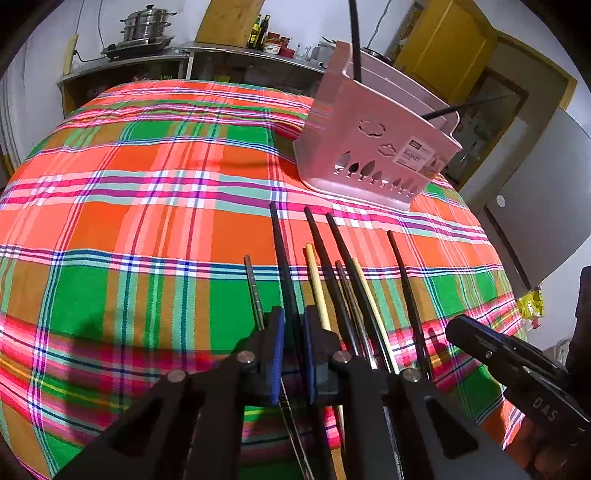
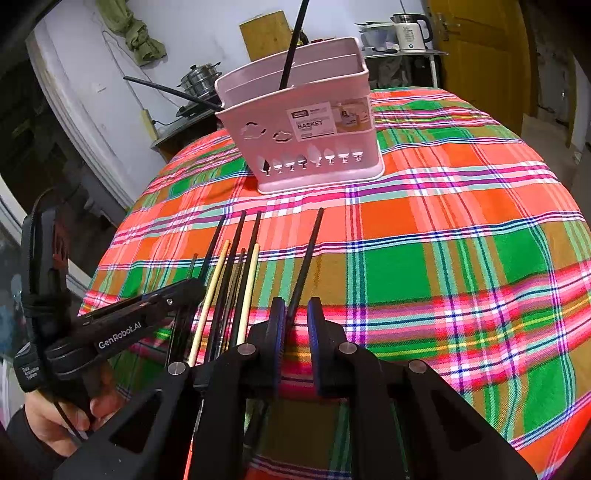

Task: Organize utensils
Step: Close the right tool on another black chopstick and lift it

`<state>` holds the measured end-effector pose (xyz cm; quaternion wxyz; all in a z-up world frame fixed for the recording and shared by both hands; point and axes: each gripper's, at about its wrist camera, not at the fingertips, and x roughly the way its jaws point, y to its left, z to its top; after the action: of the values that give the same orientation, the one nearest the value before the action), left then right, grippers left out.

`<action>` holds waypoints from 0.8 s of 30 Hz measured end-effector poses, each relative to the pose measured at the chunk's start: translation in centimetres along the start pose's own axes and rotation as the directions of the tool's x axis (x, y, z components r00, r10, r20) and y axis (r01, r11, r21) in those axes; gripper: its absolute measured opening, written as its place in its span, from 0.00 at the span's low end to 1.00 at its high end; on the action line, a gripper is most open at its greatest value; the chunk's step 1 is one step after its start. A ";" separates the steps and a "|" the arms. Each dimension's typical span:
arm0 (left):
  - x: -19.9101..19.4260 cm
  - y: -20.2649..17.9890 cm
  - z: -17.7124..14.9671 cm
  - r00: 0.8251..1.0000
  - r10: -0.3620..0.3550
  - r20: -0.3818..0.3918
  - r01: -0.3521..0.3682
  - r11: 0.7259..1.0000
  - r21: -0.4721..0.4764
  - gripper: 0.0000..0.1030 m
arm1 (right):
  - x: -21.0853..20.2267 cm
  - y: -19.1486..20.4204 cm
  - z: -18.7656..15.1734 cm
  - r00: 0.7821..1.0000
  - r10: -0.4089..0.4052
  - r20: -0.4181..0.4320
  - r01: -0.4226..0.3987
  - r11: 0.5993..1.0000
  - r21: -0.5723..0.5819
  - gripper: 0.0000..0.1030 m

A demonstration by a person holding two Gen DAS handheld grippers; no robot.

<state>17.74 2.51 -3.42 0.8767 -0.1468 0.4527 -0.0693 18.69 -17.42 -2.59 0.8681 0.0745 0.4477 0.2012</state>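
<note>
Several chopsticks lie side by side on the plaid tablecloth [image 1: 147, 229], some black, some pale wood [image 1: 316, 280] and one of metal [image 1: 255, 291]. My left gripper [image 1: 293, 350] is shut on a black chopstick [image 1: 280, 251] near the left of the row; its tip [image 2: 192, 288] also shows in the right wrist view. My right gripper [image 2: 297, 332] stands narrowly open over the rightmost black chopstick [image 2: 308, 254], which runs beside its left pad with cloth showing in the gap. A pink basket [image 1: 351, 147] [image 2: 314, 155] behind the row holds two black chopsticks [image 2: 293, 44].
A person's hand [image 2: 55, 417] holds the left gripper's handle. The cloth-covered table drops off close to the basket's side. Behind stand a shelf with a steel steamer pot [image 1: 146, 26] and bottles [image 1: 258, 31], a kettle [image 2: 410, 31] and a yellow door [image 2: 480, 55].
</note>
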 end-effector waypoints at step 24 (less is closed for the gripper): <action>1.2 -1.5 1.1 0.993 0.116 -0.022 -0.113 0.989 0.094 0.11 | 4.2 1.4 1.8 0.991 -0.111 -0.075 0.108 0.993 -0.051 0.09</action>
<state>19.34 1.01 -3.30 0.8788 -0.0786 0.4688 -0.0417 21.97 -14.31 -4.25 0.8612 0.0215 0.4798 0.1664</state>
